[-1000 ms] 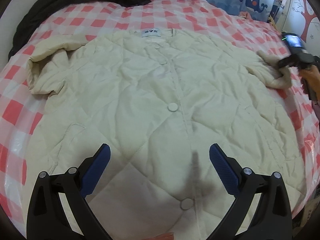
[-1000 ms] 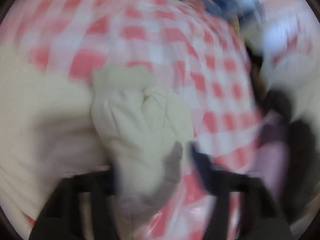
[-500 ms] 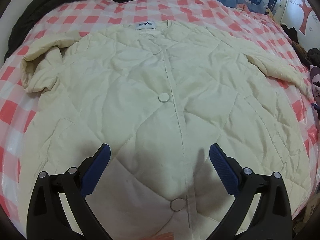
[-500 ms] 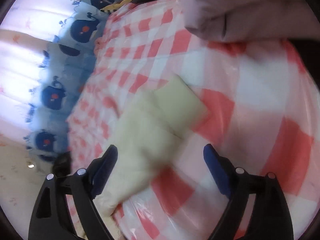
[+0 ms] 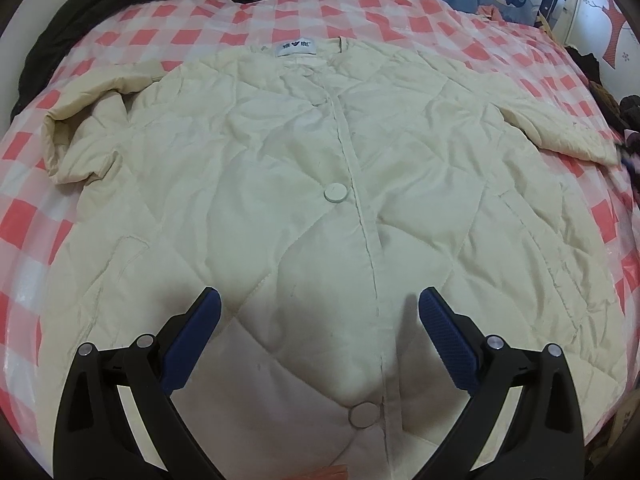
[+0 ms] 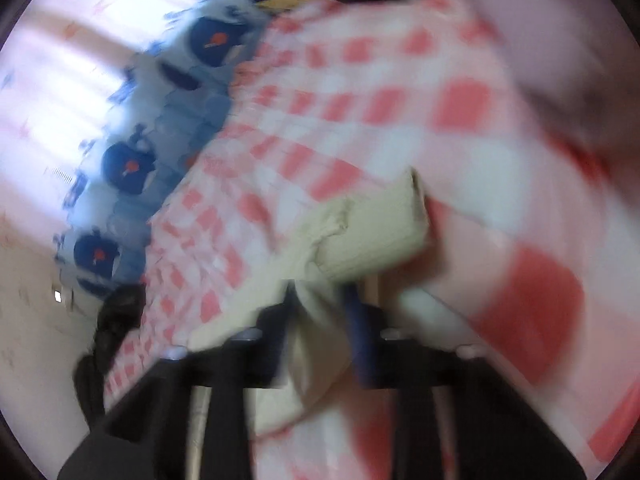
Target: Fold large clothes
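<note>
Left wrist: dark clothes (image 5: pixel 120 4) behind jacket (image 5: pixel 320 200), left gripper (image 5: pixel 320 312) agape, right gripper (image 6: pixel 320 304) closing on sleeve (image 6: pixel 372 232).

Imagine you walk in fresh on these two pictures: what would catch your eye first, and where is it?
A cream quilted jacket lies spread front-up across most of a red-and-white checked bedcover, buttoned, its white label at the collar. The left gripper hangs open above its lower front. In the blurred right wrist view, the right gripper is closing on the jacket's sleeve end, with cloth between its jaws.
</note>
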Tool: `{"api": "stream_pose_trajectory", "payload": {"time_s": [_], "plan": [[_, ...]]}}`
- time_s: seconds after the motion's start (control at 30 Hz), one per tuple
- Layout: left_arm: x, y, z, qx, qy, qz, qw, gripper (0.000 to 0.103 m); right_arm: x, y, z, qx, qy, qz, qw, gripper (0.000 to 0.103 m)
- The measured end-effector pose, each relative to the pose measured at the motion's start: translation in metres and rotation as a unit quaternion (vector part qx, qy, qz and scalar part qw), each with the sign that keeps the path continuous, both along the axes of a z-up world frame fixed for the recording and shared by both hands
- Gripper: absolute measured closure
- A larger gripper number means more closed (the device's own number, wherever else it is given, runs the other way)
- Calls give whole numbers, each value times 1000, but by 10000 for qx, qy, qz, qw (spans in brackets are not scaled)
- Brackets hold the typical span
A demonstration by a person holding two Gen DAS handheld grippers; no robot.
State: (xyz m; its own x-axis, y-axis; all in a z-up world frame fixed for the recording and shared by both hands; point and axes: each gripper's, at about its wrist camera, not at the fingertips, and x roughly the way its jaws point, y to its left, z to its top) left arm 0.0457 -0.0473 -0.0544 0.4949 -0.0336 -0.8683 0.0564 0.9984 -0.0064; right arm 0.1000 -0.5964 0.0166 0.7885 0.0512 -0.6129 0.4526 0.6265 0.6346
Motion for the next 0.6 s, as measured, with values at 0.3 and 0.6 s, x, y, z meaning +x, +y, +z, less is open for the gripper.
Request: {"api": "stream_pose_trajectory", "payload": {"time_s": [0.3,0.6], "plan": [[0,2,5,-43,-215,105,9997,8,31,44,133,-1521,-1929,690,9669,86],[1,15,14,134,-324,272,9990,8,-26,-25,-24,-115,509,-840,9951,49]]}}
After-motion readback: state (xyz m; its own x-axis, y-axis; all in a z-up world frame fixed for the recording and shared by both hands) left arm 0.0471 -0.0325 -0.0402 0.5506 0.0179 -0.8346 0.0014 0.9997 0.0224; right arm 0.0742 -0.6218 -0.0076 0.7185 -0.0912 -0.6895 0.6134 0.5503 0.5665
